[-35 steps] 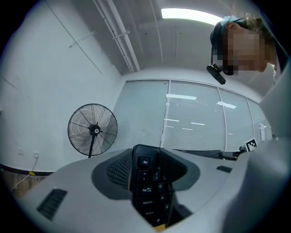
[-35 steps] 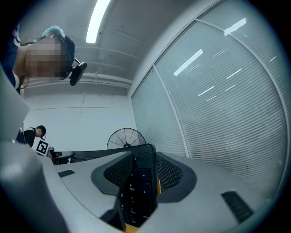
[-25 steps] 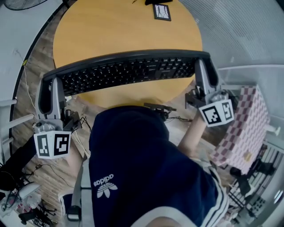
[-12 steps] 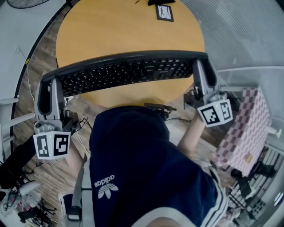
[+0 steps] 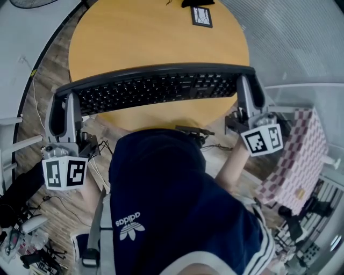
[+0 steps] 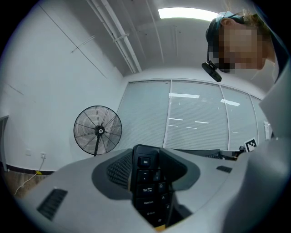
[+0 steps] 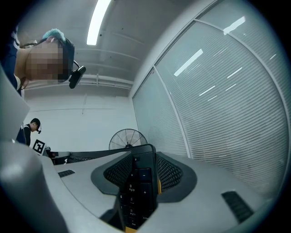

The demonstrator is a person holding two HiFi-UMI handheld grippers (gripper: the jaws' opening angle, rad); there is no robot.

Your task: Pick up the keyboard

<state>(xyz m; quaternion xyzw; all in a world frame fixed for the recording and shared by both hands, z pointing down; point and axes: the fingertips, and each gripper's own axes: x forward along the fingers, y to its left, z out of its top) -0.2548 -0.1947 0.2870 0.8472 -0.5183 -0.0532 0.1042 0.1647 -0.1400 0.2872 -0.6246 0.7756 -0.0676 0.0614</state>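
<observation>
Right, I'm holding the black keyboard point(image 5: 156, 86) over the round table's point(image 5: 150, 37) near edge, my left gripper point(image 5: 63, 107) and right gripper point(image 5: 248, 88) each clamping one end (keys facing up).

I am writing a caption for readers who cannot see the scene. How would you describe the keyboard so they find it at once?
Find the round wooden table. Across its near side stretches the keyboard, long and black, with the left gripper shut on one end and the right gripper on the other. The framed card at the far edge is tiny beside it.
</observation>
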